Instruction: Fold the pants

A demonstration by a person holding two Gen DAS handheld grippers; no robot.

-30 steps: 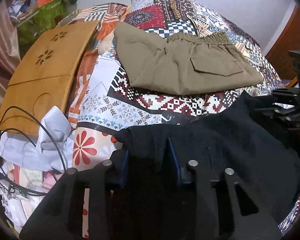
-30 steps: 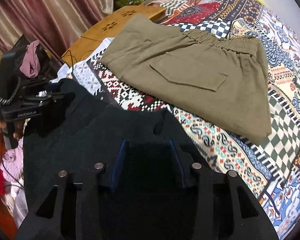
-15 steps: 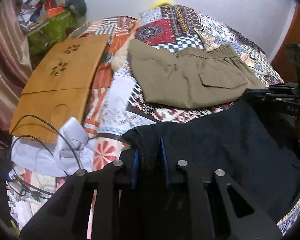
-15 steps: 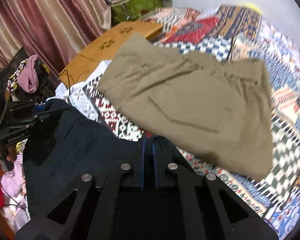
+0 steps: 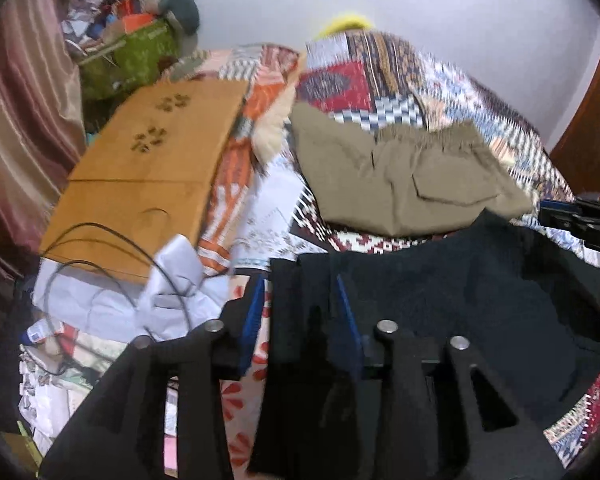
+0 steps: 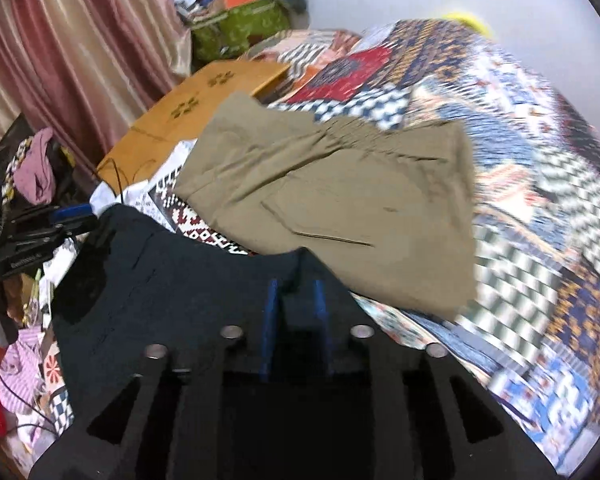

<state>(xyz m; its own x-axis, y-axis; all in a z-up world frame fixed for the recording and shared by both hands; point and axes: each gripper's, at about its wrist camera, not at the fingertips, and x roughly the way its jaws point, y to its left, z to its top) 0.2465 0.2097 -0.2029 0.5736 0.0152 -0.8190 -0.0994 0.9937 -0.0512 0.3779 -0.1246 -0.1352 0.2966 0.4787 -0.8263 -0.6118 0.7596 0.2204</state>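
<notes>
The dark pants (image 5: 480,292), limp and light, hang stretched above the bed (image 6: 540,160) by their top edge, the left gripper (image 5: 300,312) and right gripper (image 6: 296,300) each clamped on a corner, the sensible places to grip.

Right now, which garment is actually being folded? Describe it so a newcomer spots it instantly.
Start at the patchwork quilt covering the bed. Two garments lie on it: khaki pants folded flat farther back, and the black pants at the near edge. The black pants are the ones in play: dark, no visible pocket, and stretched between the left tongs and right tongs.
</notes>
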